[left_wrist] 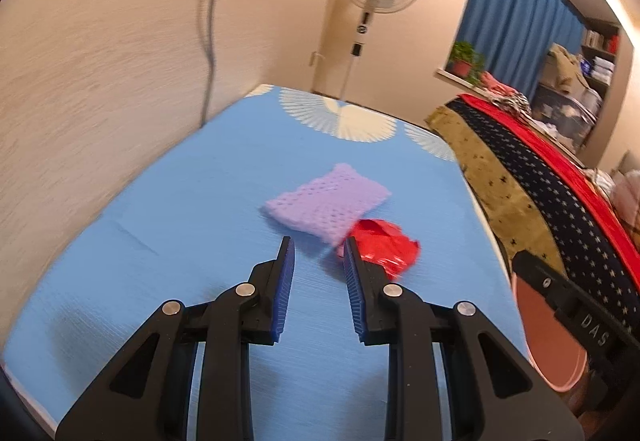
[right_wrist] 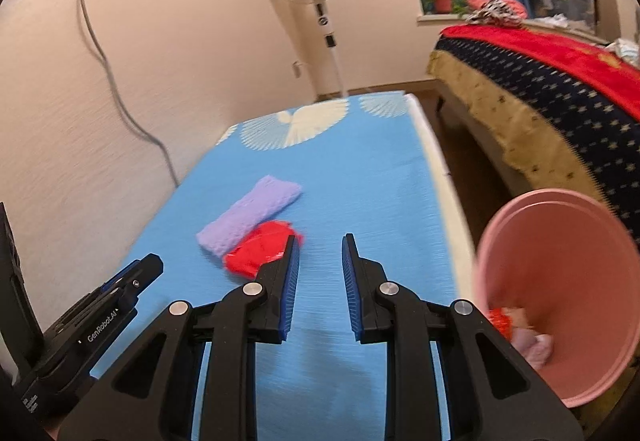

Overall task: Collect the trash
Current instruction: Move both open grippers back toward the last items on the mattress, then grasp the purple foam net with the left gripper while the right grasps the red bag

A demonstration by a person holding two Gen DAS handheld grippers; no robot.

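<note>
Lilac foam net [left_wrist: 326,203]: perforated rectangular sleeve, flat on the blue mat [left_wrist: 180,225]; in the right wrist view its long axis runs 8 to 2 o'clock.
Red wrapper [right_wrist: 258,247]: crinkled glossy film, touching the net's near end.
Pink bin [right_wrist: 560,281]: smooth plastic, at 3 o'clock; scraps inside.
Writing: "GenRobot.AI", "DAS".
Left gripper [left_wrist: 318,253]: ribbed blue pads, jaws parted, empty.
Right gripper [right_wrist: 320,251]: same, empty.

left gripper [left_wrist: 319,247] empty | purple foam net [left_wrist: 326,203] touching red wrapper [left_wrist: 386,245]
</note>
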